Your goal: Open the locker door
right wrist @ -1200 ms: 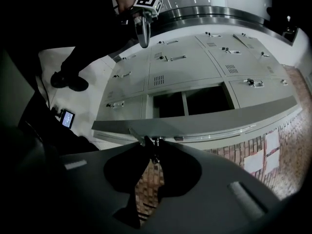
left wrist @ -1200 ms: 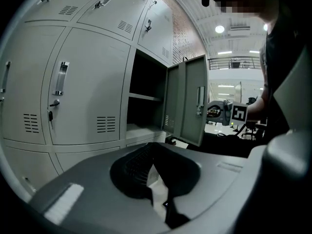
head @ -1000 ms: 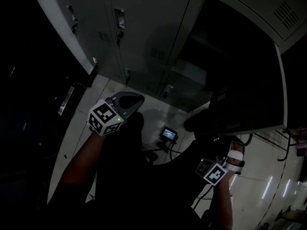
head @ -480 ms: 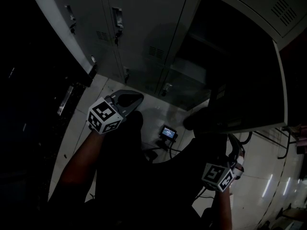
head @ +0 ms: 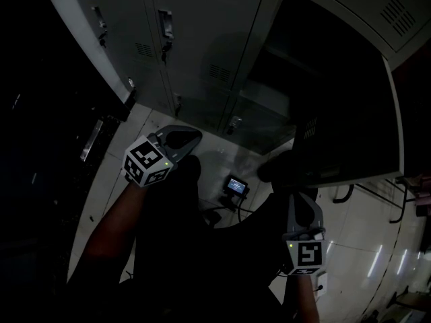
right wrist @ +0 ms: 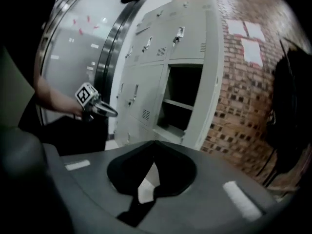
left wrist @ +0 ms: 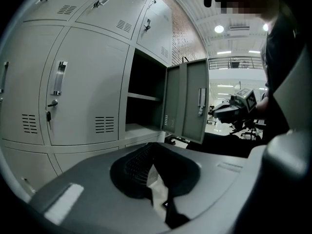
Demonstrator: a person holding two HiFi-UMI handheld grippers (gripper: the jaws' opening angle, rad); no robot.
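The grey locker door (head: pixel 350 99) stands swung wide open, and its dark compartment (head: pixel 283 66) shows a shelf inside. In the left gripper view the same door (left wrist: pixel 187 101) hangs open to the right of the compartment (left wrist: pixel 144 99). My left gripper (head: pixel 192 136) is held low in front of the shut lockers, shut on nothing. My right gripper (head: pixel 300 200) points up just below the open door's lower edge, apart from it, jaws shut and empty. Each gripper camera sees the other gripper: the right gripper (left wrist: pixel 234 106) and the left gripper (right wrist: pixel 100 108).
Shut lockers with metal handles (head: pixel 165 29) fill the wall to the left of the open one. A small device with a lit screen (head: pixel 236 187) and cables lies on the pale tiled floor between the grippers. A brick wall (right wrist: pixel 243 106) stands right of the lockers.
My right gripper has dropped back from the door's edge and turned so its jaws point up toward the door, and its jaws have closed. The left gripper has stayed put.
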